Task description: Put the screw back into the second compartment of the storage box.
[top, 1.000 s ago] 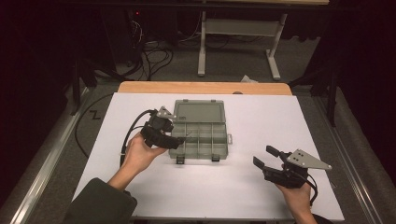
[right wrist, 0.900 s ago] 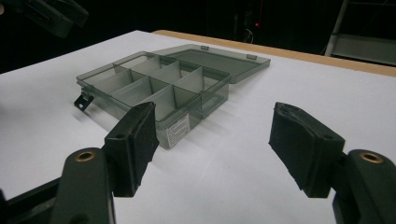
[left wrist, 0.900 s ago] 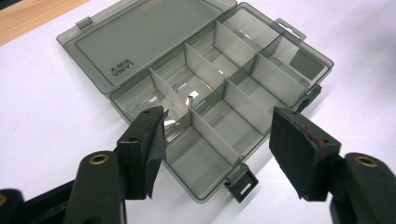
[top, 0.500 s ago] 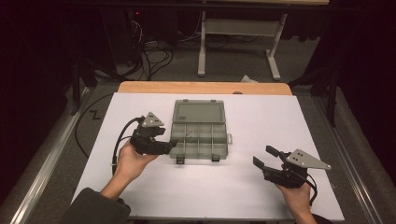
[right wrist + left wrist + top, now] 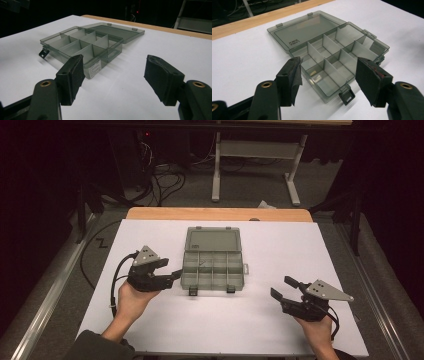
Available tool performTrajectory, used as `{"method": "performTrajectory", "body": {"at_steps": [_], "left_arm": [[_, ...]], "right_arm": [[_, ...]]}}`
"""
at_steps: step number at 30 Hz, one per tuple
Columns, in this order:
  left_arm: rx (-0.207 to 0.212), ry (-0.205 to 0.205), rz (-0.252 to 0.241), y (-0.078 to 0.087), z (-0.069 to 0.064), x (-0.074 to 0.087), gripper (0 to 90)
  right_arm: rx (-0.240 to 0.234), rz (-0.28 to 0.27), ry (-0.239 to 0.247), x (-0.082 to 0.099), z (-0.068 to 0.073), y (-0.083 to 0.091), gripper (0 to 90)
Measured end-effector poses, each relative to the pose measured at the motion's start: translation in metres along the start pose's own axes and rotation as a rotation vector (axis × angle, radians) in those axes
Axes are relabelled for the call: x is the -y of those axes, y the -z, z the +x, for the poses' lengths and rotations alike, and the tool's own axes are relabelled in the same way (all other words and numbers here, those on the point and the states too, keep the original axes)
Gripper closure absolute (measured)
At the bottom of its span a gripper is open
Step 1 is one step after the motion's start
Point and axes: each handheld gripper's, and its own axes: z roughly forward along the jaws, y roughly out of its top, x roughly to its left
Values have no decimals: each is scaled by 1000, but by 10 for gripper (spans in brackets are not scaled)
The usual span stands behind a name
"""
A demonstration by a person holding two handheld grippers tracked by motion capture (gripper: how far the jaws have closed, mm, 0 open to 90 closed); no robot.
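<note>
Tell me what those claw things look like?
Each claw, left and right, is black with two flat padded jaws, brass-coloured screws, a grey three-cornered plate on top and a trailing black cable. The person's left arm wears a dark sleeve.

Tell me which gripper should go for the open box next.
Left, probably. The left gripper sits open right beside the box, its jaws pointing at the near corner. The right gripper is open too, but a stretch of bare table lies between it and the box.
</note>
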Motion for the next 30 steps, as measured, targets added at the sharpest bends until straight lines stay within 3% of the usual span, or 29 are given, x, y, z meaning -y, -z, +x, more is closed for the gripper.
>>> {"method": "performTrajectory", "body": {"at_steps": [8,18,23,30], "left_arm": [[-33,2,-56,7,4,17,388],[-7,59,-149,11,10,38,389],[-27,11,-189,10,5,45,384],[-29,37,-206,10,8,56,385]], "right_arm": [[1,-2,2,0,0,0,335],[2,5,1,0,0,-1,334],[20,-3,-17,0,-1,1,332],[29,-4,-27,2,1,3,330]]}}
